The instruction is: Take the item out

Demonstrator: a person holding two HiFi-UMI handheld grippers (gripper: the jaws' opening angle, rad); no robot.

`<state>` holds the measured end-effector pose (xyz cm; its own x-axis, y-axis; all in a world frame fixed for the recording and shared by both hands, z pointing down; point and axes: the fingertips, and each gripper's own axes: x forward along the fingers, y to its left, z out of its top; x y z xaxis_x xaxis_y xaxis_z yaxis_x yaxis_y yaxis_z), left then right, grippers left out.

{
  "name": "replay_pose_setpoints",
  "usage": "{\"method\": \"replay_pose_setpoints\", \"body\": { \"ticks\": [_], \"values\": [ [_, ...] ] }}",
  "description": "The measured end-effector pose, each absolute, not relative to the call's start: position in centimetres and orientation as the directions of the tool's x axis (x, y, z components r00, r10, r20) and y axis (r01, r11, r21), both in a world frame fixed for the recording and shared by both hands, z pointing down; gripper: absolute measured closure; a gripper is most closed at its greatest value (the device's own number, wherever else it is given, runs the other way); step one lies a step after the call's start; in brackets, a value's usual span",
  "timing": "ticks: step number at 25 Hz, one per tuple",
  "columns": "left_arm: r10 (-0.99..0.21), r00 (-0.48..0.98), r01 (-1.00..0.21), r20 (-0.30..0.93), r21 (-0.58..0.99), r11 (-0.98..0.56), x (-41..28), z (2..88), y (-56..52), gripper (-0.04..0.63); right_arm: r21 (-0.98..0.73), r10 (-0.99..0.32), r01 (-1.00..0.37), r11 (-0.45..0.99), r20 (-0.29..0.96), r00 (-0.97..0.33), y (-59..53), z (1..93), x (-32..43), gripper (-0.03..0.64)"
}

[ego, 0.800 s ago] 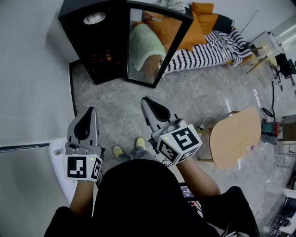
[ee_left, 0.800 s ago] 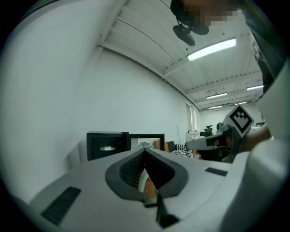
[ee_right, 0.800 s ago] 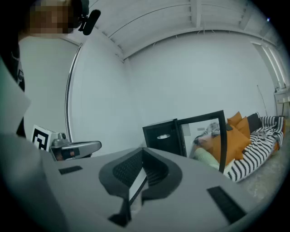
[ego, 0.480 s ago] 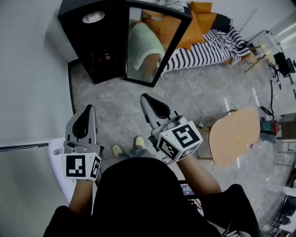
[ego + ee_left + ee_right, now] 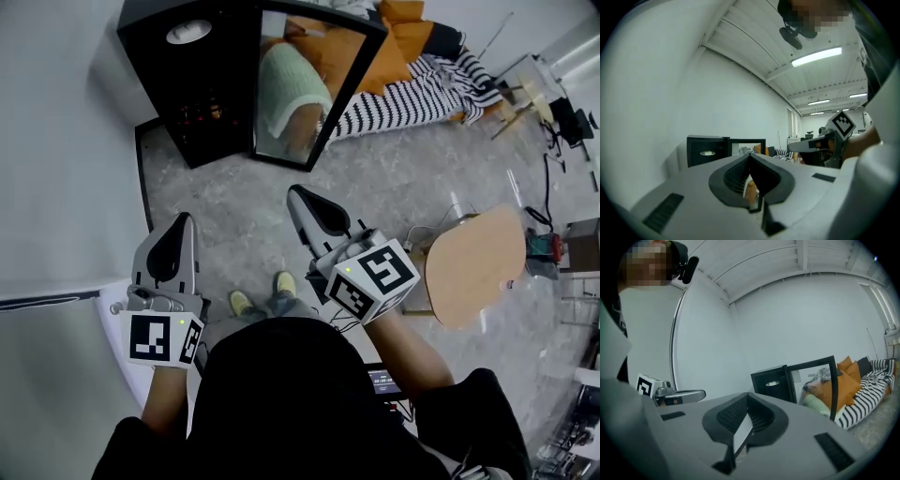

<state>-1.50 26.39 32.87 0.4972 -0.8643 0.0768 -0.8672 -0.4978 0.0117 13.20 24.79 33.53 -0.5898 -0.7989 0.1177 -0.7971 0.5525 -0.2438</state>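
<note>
Left gripper (image 5: 182, 223): jaws together with nothing between them, held level, tip toward the cabinet.
Right gripper (image 5: 296, 193): jaws closed and empty, tipped slightly down, tip toward the open door. It is level with the left gripper and well apart from it.
Shoes (image 5: 241, 305): yellow, on the floor below and between the two grippers.
Floor (image 5: 403, 187): grey and marbled, and it carries everything here.
Cabinet (image 5: 150, 56): black, upright on the floor against the wall (image 5: 66, 141), ahead of both grippers and well apart from them. Its front is open.
Door (image 5: 373, 37): black frame with glass, swung out from the cabinet's right edge. The pane shows green and orange shapes.
Item (image 5: 197, 117): a dim reddish patch inside the cabinet on a shelf, near the open front. It is too dark and small to tell its shape, its long axis or which way it points.
Disc (image 5: 190, 36): white and round, lying flat on the cabinet's top.
Sofa (image 5: 412, 94): beyond the door at the floor's far edge, with orange cushions and a black-and-white striped cover.
Table (image 5: 473, 272): round wooden top, on the floor right of the right gripper.
</note>
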Motion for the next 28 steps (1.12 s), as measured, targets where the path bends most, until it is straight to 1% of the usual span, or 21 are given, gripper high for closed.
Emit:
{"method": "replay_pose_setpoints", "body": {
  "ticks": [3,7,14,20,28],
  "values": [
    [-0.863,0.497,-0.866,0.087,-0.014,-0.5,-2.5,33.1,26.9,0.588,-0.234,-0.792,-0.792,0.564,0.119,-0.599,25.4,33.5,11.9,0.614],
    [-0.867,0.491,-0.87,0.086,-0.009,-0.494,-3.9,34.1,27.6,0.588,-0.215,-0.781,-0.783,0.583,0.115,-0.614,25.7,33.8,10.3,0.614],
    [-0.91,0.413,-0.909,0.041,-0.042,-0.414,-9.0,33.5,28.1,0.588,-0.205,-0.789,-0.792,0.575,0.116,-0.603,26.0,33.7,7.3,0.614],
    [-0.933,0.358,-0.933,0.027,-0.026,-0.359,-12.7,33.8,28.3,0.588,-0.196,-0.785,-0.79,0.582,0.119,-0.608,25.8,33.9,5.0,0.614],
    [-0.932,0.362,-0.932,0.02,-0.011,-0.362,-13.7,34.7,25.9,0.588,-0.185,-0.767,-0.771,0.609,0.111,-0.632,23.5,35.0,3.3,0.614]
  ]
}}
